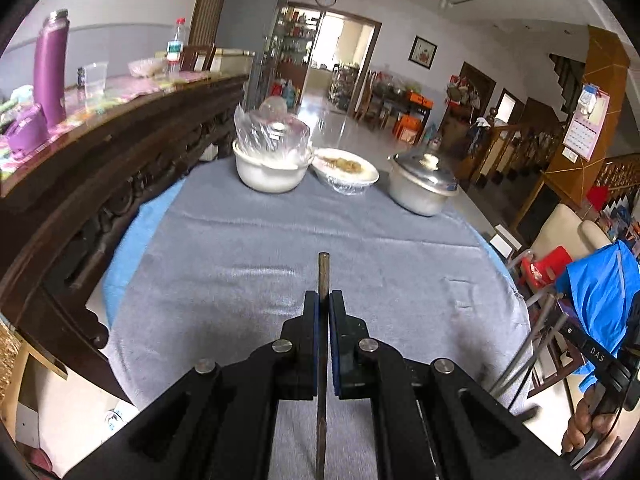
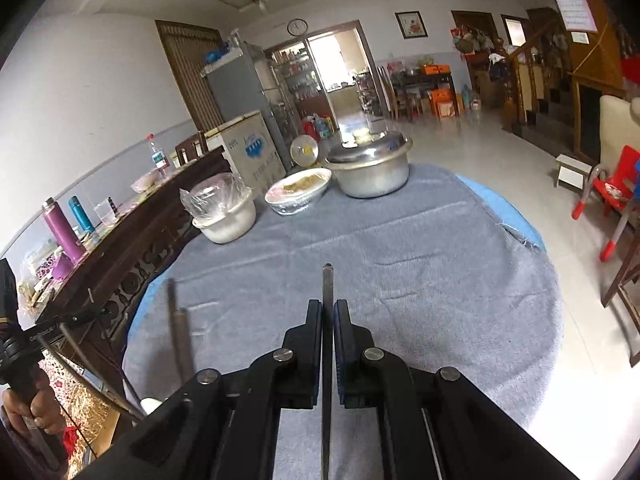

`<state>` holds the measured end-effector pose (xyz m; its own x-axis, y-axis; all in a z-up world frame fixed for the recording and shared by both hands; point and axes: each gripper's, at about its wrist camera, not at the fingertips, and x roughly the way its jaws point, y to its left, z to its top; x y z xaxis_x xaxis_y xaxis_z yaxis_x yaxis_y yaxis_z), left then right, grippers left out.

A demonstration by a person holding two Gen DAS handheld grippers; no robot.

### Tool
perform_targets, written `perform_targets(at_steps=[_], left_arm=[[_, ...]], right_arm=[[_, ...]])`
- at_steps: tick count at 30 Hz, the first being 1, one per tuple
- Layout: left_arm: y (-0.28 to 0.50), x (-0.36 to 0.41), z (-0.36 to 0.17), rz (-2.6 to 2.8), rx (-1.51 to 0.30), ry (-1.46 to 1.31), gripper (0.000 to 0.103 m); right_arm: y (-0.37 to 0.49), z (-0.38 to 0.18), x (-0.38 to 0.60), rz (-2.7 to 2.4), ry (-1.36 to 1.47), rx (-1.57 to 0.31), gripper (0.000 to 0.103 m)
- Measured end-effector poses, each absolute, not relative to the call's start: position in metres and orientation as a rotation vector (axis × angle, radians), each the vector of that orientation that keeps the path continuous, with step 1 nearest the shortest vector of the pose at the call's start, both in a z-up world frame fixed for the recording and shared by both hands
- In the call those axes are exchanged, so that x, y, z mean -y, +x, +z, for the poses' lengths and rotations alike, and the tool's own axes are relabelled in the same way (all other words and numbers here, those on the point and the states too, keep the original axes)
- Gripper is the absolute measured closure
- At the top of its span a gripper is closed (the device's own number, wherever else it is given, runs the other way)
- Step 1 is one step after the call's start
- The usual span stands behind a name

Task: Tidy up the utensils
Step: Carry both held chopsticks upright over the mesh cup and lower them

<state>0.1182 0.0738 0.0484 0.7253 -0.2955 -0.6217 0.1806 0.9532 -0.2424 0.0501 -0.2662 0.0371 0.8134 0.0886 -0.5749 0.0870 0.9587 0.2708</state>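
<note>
My left gripper (image 1: 324, 295) is shut on a thin dark brown chopstick (image 1: 323, 274). The stick runs straight between the blue pads and its blunt end pokes out ahead, above the grey tablecloth (image 1: 224, 264). My right gripper (image 2: 327, 303) is shut in the same way on a dark grey chopstick (image 2: 327, 282), also held over the tablecloth (image 2: 440, 264). In the right wrist view the left gripper's chopstick (image 2: 177, 316) shows as a blur at the lower left. A hand (image 2: 28, 408) grips that handle there.
At the table's far edge stand a white pot under plastic film (image 1: 270, 168), a film-covered bowl of food (image 1: 346, 170) and a lidded aluminium pot (image 1: 422, 184). A dark carved sideboard (image 1: 100, 152) with a purple flask (image 1: 50, 68) runs along the left. A red child's chair (image 2: 616, 188) stands to the right.
</note>
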Motion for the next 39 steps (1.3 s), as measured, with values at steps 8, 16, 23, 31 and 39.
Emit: perform_targets(at_steps=[8, 16, 23, 31, 39], left_arm=[[0.083, -0.071, 0.069, -0.259, -0.633, -0.135, 0.098], [0.063, -0.068, 0.083, -0.271, -0.591, -0.113, 0.098], [0.05, -0.066, 0.094, -0.285, -0.565, -0.11, 0.098], [0.039, -0.064, 0.103, -0.3, -0.555, -0.109, 0.098], [0.03, -0.066, 0.113, -0.327, -0.543, -0.122, 0.098]], right_arm=[[0.03, 0.05, 0.254, 0.011, 0.283, -0.578, 0.096], [0.011, 0.062, 0.245, 0.023, 0.286, -0.536, 0.096], [-0.004, 0.078, 0.241, 0.032, 0.281, -0.492, 0.096], [-0.016, 0.09, 0.239, 0.048, 0.285, -0.455, 0.096], [-0.023, 0.095, 0.235, 0.069, 0.289, -0.434, 0.096]])
